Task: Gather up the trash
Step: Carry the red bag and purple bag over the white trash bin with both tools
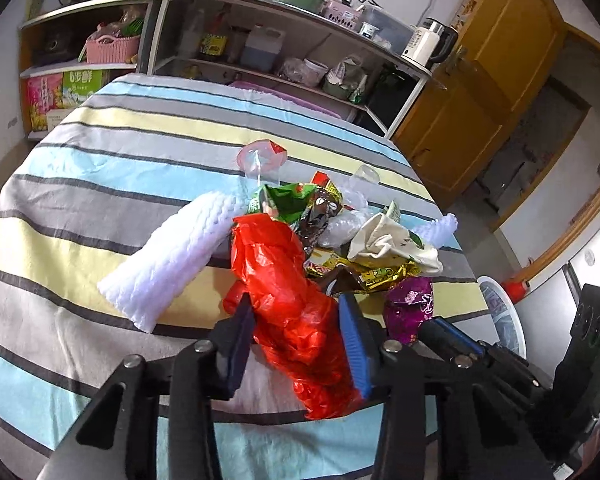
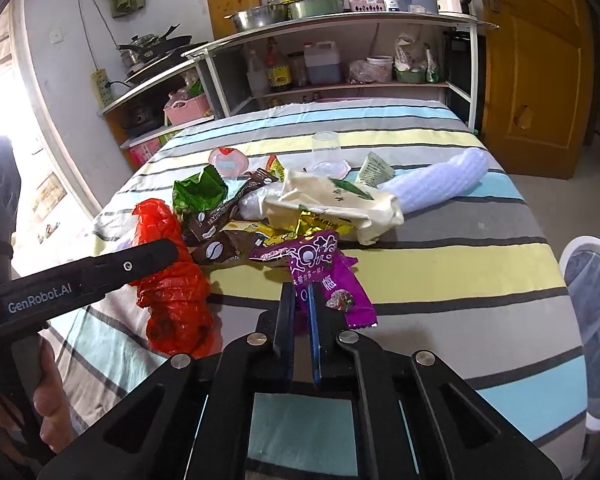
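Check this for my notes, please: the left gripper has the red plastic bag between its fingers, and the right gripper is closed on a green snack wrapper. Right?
Not quite. The right gripper is closed on the purple snack wrapper, not a green one; the right wrist view shows it. The left gripper does have the red plastic bag between its fingers.

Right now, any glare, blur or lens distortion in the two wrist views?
Left wrist: sharp, strong fisheye bowing of the shelf, black corner vignette, no glare. Right wrist: window at left blown out white, shelf curved likewise, trash pile still sharp.
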### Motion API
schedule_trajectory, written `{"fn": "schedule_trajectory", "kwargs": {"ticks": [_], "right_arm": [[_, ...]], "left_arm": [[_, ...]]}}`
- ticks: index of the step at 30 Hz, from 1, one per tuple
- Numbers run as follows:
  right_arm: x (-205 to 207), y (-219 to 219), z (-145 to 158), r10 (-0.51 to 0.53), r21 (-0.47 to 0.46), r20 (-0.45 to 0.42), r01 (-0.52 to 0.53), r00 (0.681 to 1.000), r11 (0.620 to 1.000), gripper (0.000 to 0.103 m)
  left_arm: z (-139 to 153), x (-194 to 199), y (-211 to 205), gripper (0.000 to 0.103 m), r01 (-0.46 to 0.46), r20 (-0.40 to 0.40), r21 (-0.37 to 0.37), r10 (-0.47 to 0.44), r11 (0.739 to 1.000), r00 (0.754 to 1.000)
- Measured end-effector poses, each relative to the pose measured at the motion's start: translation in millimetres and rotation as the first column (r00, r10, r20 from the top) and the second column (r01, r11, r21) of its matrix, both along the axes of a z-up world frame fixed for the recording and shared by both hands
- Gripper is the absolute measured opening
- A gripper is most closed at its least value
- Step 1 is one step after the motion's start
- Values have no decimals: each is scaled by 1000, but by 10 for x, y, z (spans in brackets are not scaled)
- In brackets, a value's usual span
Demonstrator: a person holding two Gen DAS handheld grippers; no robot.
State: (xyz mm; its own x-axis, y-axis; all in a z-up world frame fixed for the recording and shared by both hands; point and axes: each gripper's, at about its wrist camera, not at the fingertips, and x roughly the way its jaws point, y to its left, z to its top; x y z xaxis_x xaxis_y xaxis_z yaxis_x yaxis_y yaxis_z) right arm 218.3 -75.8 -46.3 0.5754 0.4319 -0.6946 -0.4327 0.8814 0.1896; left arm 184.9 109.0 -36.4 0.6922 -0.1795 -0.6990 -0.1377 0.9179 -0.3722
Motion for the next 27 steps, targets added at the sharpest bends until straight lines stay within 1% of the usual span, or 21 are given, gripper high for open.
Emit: {"fn": "schedule_trajectory", "kwargs": {"ticks": [4, 9, 13, 17, 22, 27], "right_arm": [[-51, -42, 45, -2, 8, 11, 2, 1000, 1000, 4], [-133, -147, 137, -12, 29, 26, 11, 1000, 1000, 4], [-193, -275, 211, -36, 50, 40, 34, 999, 998, 4], [-242, -467, 291, -74, 64, 57, 70, 996, 996, 4], [-254, -856, 371, -159, 72, 80, 153, 984, 986, 4], [-232, -1335, 386, -256, 73, 89, 250, 963, 966, 4]], "left_arm": [[41, -34, -23, 39, 11, 11, 3, -11, 1000, 1000], [133, -140, -85, 38, 33, 37, 17, -34, 999, 999], [254, -220, -173, 38, 62, 74, 17, -63, 998, 995], [394, -175, -332, 38, 110, 105, 28, -112, 994, 988], [518, -9, -681, 38, 202, 131, 43, -206, 979, 970], [603, 238, -1175, 38, 317, 141, 63, -323, 946, 936]]}}
